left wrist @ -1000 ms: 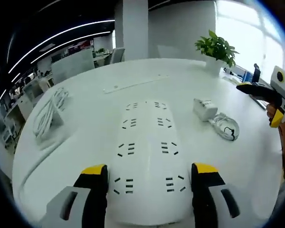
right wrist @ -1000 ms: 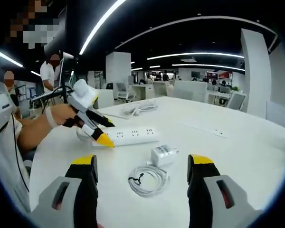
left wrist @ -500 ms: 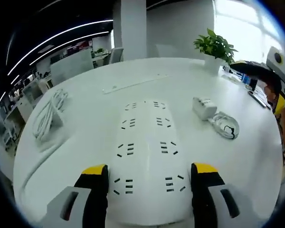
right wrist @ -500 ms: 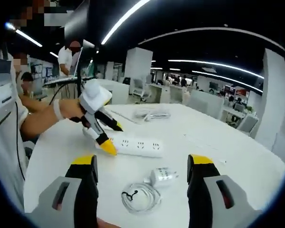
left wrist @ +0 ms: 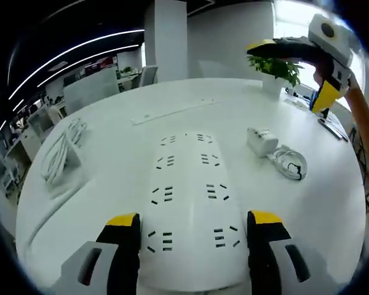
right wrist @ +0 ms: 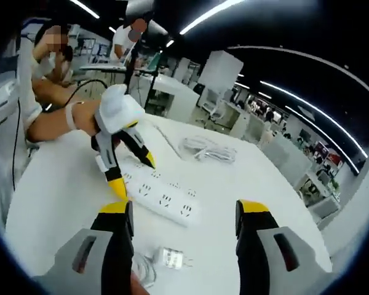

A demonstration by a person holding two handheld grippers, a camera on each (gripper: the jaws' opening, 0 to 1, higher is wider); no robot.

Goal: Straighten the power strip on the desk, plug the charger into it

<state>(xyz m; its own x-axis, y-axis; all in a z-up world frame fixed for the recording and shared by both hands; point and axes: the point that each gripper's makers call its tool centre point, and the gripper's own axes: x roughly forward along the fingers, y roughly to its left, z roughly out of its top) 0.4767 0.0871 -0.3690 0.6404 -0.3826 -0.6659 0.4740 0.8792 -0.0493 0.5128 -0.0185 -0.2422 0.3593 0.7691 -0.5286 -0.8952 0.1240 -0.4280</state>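
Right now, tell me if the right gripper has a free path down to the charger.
Probably yes. The right gripper hangs open above the charger and its coiled cable, with bare desk around them; the power strip lies apart.

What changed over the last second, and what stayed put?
The right gripper has risen from desk height at the charger's side to well above the charger, jaws open and empty. The left gripper stays open astride the power strip; strip, charger and its coiled cable have not moved.
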